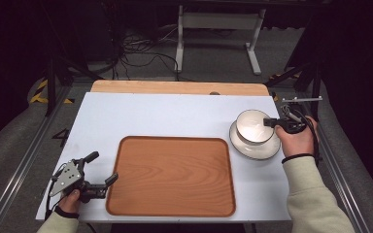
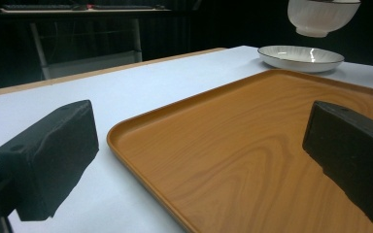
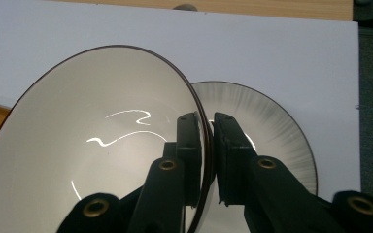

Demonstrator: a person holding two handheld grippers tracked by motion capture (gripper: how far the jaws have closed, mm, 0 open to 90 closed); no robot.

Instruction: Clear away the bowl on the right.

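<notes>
Right gripper (image 3: 208, 145) is clamped on the rim of the bowl (image 3: 92, 145), one jaw inside the wall, one outside. In the high view that's at the right-middle of the frame, with the bowl (image 1: 252, 127) sitting over the plate (image 1: 255, 148). From the left gripper view, upper right corner, you can see the bowl (image 2: 320, 17) is actually up in the air, clear of the plate (image 2: 301, 57) below it.

Left gripper (image 1: 103, 170) is down at the lower left of the high view, jaws spread wide with nothing in them, right at the left edge of the tray (image 1: 172, 177). Tray's in the middle-bottom of the white worktop (image 1: 165, 114).
</notes>
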